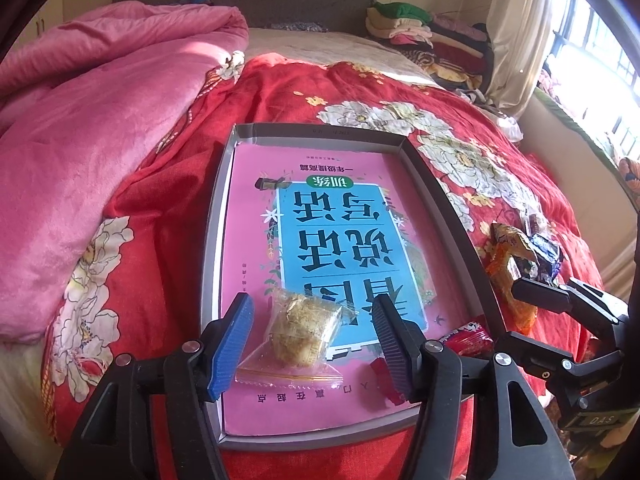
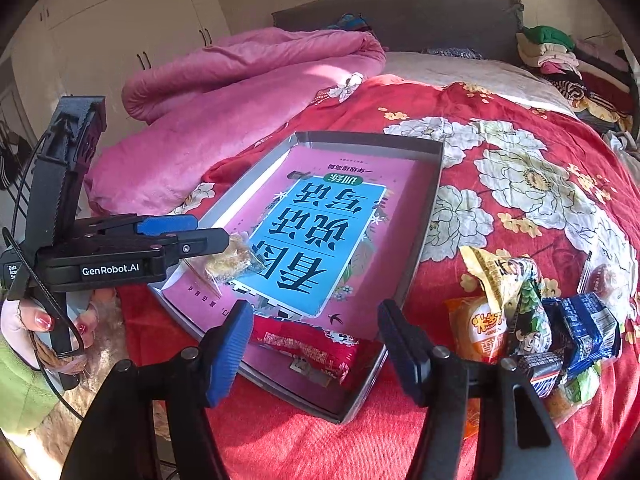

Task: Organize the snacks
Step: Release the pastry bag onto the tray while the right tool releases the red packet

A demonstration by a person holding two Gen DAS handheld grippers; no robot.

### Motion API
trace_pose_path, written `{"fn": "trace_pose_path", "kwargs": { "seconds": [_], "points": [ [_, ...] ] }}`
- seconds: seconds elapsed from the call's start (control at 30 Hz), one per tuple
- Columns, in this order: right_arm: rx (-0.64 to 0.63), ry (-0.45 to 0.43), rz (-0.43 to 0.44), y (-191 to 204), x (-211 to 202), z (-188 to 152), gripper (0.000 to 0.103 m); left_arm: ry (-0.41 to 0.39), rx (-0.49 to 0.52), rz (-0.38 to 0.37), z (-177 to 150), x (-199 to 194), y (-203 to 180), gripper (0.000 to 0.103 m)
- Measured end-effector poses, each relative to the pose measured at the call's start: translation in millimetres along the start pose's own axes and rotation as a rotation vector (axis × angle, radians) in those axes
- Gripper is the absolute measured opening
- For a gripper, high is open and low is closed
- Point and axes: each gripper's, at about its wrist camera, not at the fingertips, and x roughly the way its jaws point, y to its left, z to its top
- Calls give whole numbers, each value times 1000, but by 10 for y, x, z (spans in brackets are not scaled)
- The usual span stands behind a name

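Left tool (image 1: 314,344): nearest in its own view, jaws spread, blue pads clear of everything; nothing pinched.
Clear-wrapped snack (image 1: 302,334): a pale, crumbly cake in a see-through packet, lying between the left tool's spread pads on the near end of the book, touching neither pad.
Right tool (image 2: 316,346): jaws spread, nothing pinched; it hangs over the near corner of the box.
Red snack packet (image 2: 308,346): lying inside the box at its near corner, between and below the right tool's pads, not held.
Hand (image 2: 44,320): at the left edge of the right view, painted nails, green sleeve, gripping the left tool's handle.
Box (image 1: 436,200): shallow, grey, open-topped, resting on the bed.
Book (image 1: 344,232): pink cover with a blue panel of large characters, lying flat and filling the box floor.
Snack pile (image 2: 532,316): loose packets, orange, yellow-green and dark blue, heaped on the cover just to the right of the box, outside it.
Bed cover (image 2: 500,152): red with large white flowers, under the box and pile.
Pink blanket (image 1: 100,120): bunched up to the left, beyond the box.
Folded clothes (image 1: 416,28): stacked far right by the grey headboard.
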Motion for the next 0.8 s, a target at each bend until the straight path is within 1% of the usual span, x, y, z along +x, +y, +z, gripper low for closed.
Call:
{"fn": "trace_pose_path", "kwargs": {
  "seconds": [0.03, 0.07, 0.1, 0.37, 0.6, 0.8],
  "points": [
    [0, -8, -3, -3, -28, 3, 65, -4, -3, 0, 5, -11, -4, 67],
    [-1, -17, -4, -5, -59, 4, 65, -8, -5, 0, 7, -23, -2, 73],
    [-1, -26, -7, -6, -87, 8, 65, -11, -9, 0, 11, -33, -2, 75],
    [-25, -127, -46, -14, -393, 24, 70, -35, -85, -40, 48, -126, 30, 76],
    [-2, -161, -48, -91, -537, 33, 73, -56, -79, -34, 79, -231, -101, 76],
    [20, -175, -53, -195, -611, 25, 73, -61, -91, -57, 102, -284, -208, 76]
  ]
}}
